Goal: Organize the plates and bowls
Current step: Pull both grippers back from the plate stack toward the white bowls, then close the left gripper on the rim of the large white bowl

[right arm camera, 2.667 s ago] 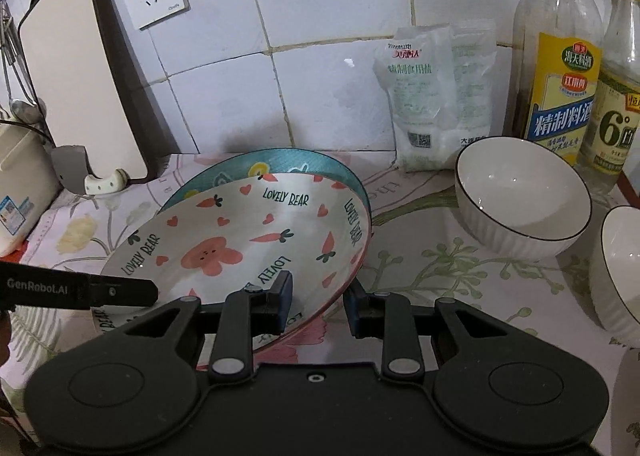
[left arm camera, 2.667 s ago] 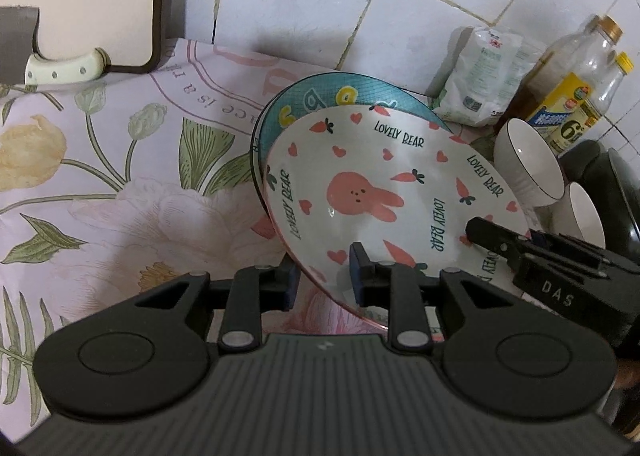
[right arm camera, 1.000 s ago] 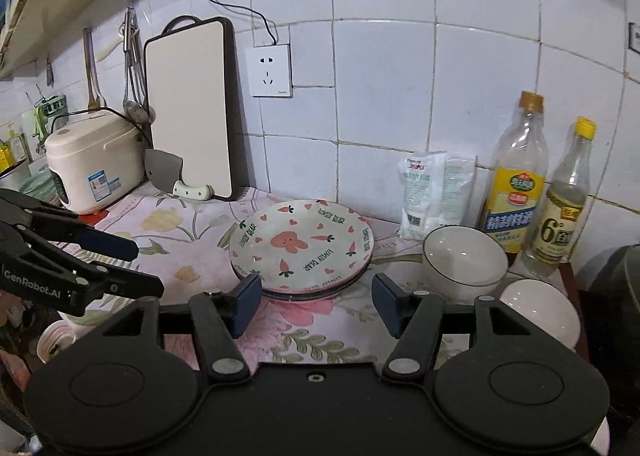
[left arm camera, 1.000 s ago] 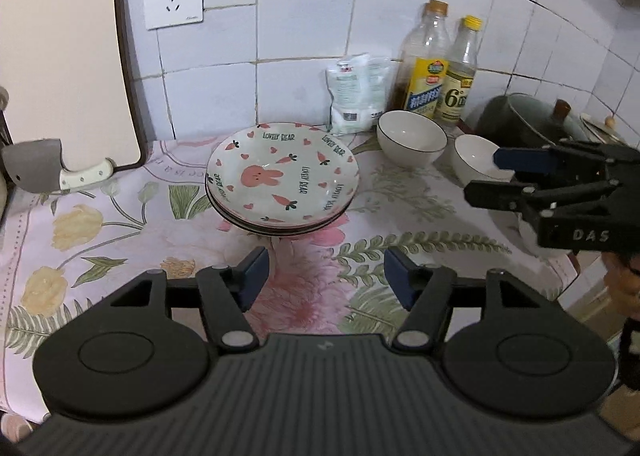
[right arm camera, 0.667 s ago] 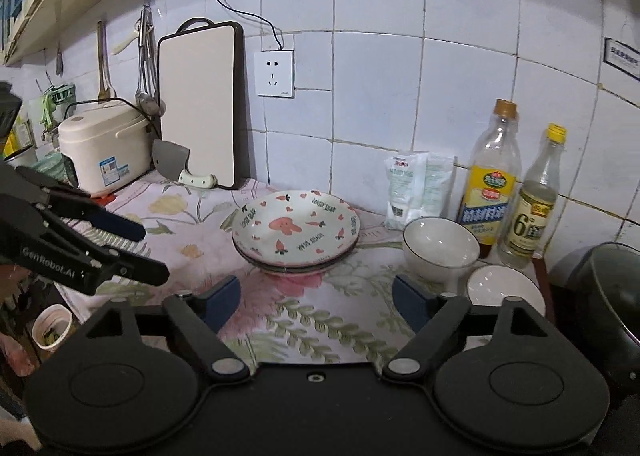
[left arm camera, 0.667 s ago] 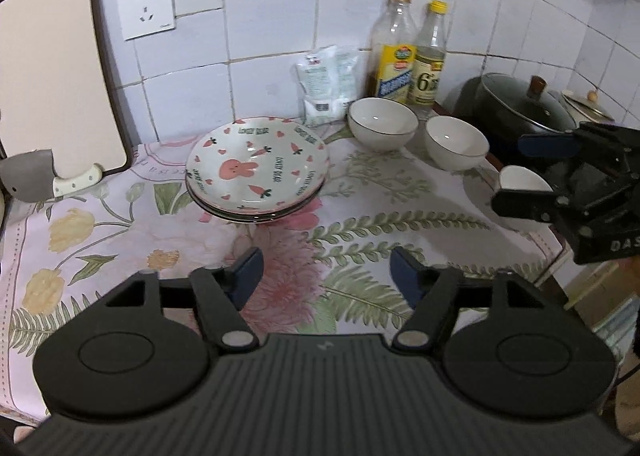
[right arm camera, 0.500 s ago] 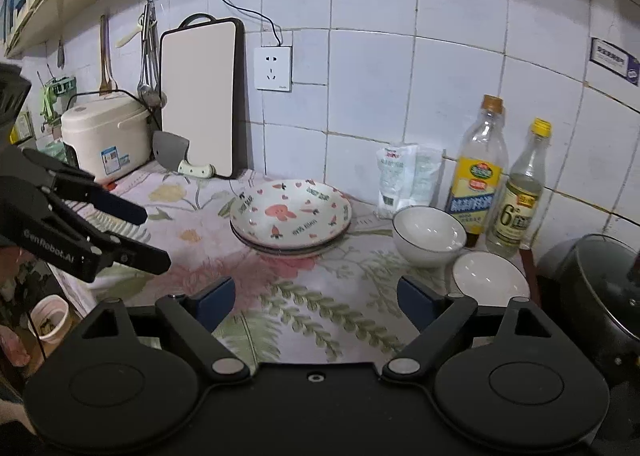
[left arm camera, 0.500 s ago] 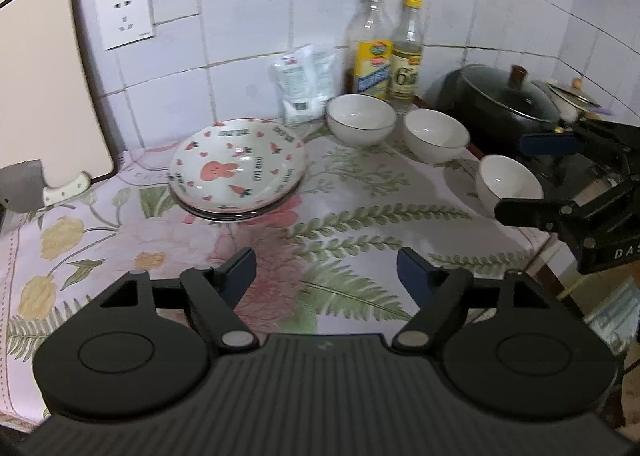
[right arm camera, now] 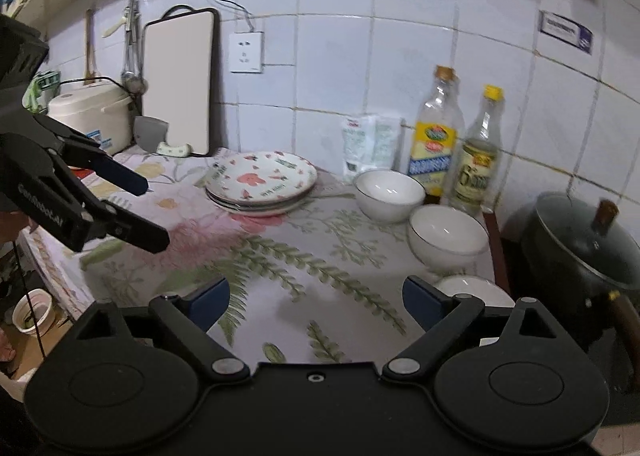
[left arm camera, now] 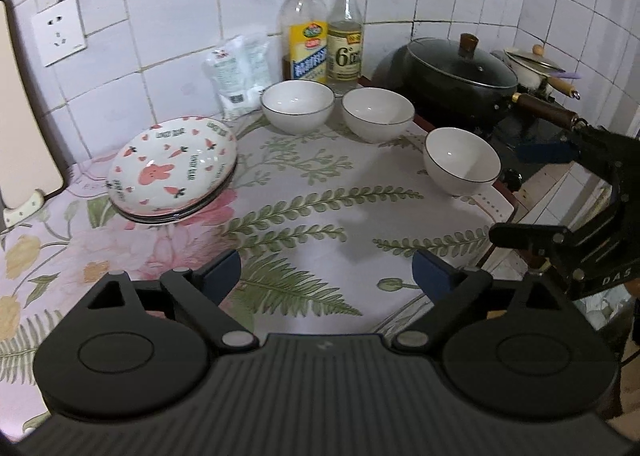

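Note:
A stack of plates, topped by a white plate with a pink rabbit [left arm camera: 172, 169], sits on the floral counter at the back left; it also shows in the right wrist view [right arm camera: 262, 179]. Three white bowls stand to its right: one by the bottles [left arm camera: 298, 105], a second [left arm camera: 378, 113], and a third near the counter's right edge [left arm camera: 462, 159]. My left gripper [left arm camera: 326, 274] is open and empty, above the counter's front. My right gripper [right arm camera: 316, 296] is open and empty, above the front right, with the nearest bowl [right arm camera: 472, 292] behind its right finger.
Two bottles [left arm camera: 324, 43] and a white bag [left arm camera: 240, 73] stand against the tiled wall. A lidded black pot [left arm camera: 460, 75] sits on the stove at right. A cutting board [right arm camera: 178, 81] and a rice cooker [right arm camera: 90, 113] stand at the left.
Both grippers let go of the rabbit plate, now lying on the stack, opened wide and pulled back and up from the counter. The view widened to take in all three bowls.

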{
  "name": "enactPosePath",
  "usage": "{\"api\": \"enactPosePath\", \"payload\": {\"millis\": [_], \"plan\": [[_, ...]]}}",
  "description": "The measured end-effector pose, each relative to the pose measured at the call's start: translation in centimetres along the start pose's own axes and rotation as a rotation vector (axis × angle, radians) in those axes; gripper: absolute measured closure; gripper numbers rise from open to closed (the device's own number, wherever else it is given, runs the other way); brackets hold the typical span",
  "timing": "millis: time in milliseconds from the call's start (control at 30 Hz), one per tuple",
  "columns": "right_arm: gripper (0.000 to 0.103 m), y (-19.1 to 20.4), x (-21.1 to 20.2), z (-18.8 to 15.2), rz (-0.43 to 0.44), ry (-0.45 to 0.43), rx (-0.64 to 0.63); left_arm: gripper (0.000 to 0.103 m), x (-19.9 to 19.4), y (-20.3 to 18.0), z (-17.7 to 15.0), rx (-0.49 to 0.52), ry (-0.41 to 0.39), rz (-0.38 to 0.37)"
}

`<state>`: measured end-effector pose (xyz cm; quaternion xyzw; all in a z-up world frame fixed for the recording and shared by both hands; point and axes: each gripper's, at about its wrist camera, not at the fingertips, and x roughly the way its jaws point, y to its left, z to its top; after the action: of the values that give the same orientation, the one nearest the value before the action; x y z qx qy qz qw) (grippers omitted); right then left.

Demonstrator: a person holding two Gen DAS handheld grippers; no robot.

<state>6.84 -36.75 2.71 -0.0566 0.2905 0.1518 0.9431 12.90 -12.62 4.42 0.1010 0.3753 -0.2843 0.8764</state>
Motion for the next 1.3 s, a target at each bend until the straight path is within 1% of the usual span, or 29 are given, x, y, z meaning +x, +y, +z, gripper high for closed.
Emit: {"api": "enactPosePath", "payload": {"millis": [167, 333, 467, 533, 667, 733, 833, 933, 967, 1000, 1033, 1067, 1133, 1200, 1233, 1300], "plan": [[0.008, -2.2, 0.2, -2.6, -0.041, -0.008, 0.064, 0.009, 2.6, -1.4, 0.5, -0.003, 0.011, -0.054], [0.007, -4.5, 1.0, -5.2, -0.102, 0.005, 0.122, 0.009, 5.7, -3.5, 1.1, 0.002, -0.008, -0.109], [0.007, -6.5, 2.5, -7.1, -0.130, 0.036, 0.177, 0.009, 8.8, -4.8, 2.2, -0.033, -0.017, -0.171], [0.008, -7.5, 3.6, -7.9, -0.146, 0.050, 0.202, 0.009, 10.4, -5.3, 2.8, -0.055, -0.025, -0.189], [0.007, -9.4, 5.9, -9.0, -0.145, 0.071, 0.249, 0.011, 13.6, -6.0, 4.0, -0.089, -0.030, -0.221], [0.008, -10.0, 7.1, -9.4, -0.155, 0.070, 0.254, 0.011, 15.0, -6.3, 4.6, -0.110, -0.040, -0.239], [0.008, -10.8, 8.6, -10.0, -0.195, 0.070, 0.242, 0.015, 17.4, -6.7, 5.4, -0.148, -0.043, -0.260], [0.008, -11.3, 9.6, -10.3, -0.222, 0.055, 0.210, 0.029, 19.6, -7.2, 5.9, -0.165, -0.019, -0.279], [0.008, -11.4, 9.9, -10.3, -0.230, 0.051, 0.199, 0.039, 20.2, -7.3, 6.0, -0.167, -0.008, -0.280], [0.008, -11.5, 10.1, -10.3, -0.233, 0.042, 0.189, 0.043, 20.8, -7.5, 6.1, -0.167, 0.006, -0.282], [0.008, -11.6, 10.3, -10.3, -0.230, 0.032, 0.182, 0.045, 21.4, -7.7, 6.1, -0.170, 0.016, -0.284], [0.008, -11.8, 10.3, -10.3, -0.220, 0.019, 0.179, 0.048, 21.9, -7.8, 6.0, -0.178, 0.019, -0.278], [0.008, -11.9, 10.5, -10.2, -0.208, 0.000, 0.175, 0.051, 22.6, -8.1, 5.8, -0.186, 0.020, -0.272], [0.007, -12.0, 10.6, -10.1, -0.201, -0.013, 0.172, 0.063, 22.9, -8.1, 5.7, -0.199, 0.015, -0.290], [0.006, -12.1, 10.8, -10.0, -0.201, -0.016, 0.171, 0.066, 22.9, -8.2, 5.7, -0.202, 0.012, -0.303], [0.006, -12.2, 11.0, -9.9, -0.198, -0.018, 0.170, 0.079, 22.8, -8.4, 5.8, -0.202, 0.010, -0.325]]}}
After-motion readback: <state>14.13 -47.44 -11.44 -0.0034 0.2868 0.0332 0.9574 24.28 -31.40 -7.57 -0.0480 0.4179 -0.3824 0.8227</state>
